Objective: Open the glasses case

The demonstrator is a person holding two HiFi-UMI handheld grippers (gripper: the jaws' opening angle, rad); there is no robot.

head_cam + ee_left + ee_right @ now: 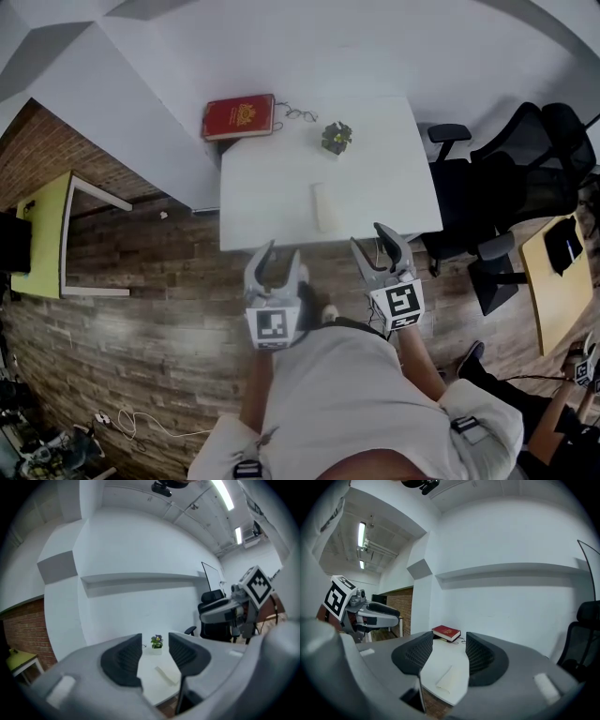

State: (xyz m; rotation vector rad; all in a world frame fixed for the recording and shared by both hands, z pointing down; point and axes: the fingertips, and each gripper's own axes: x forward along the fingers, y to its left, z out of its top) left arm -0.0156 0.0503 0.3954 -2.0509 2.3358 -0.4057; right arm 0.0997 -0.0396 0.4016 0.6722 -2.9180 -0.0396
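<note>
A white glasses case [324, 206] lies closed near the front edge of the white table [272, 187]; it also shows between the jaws in the left gripper view [165, 674] and the right gripper view [447, 678]. My left gripper [278, 258] hovers just short of the table's front edge, left of the case, open and empty. My right gripper [378, 246] hangs at the front edge, right of the case, also open with nothing between its fingers. Both grippers are apart from the case.
A red book [240, 116] lies at the table's back left, a pair of glasses [298, 114] beside it, and a small potted plant [337, 137] behind the case. Black office chairs [511, 192] stand to the right. A yellow-topped desk [47, 234] is at left.
</note>
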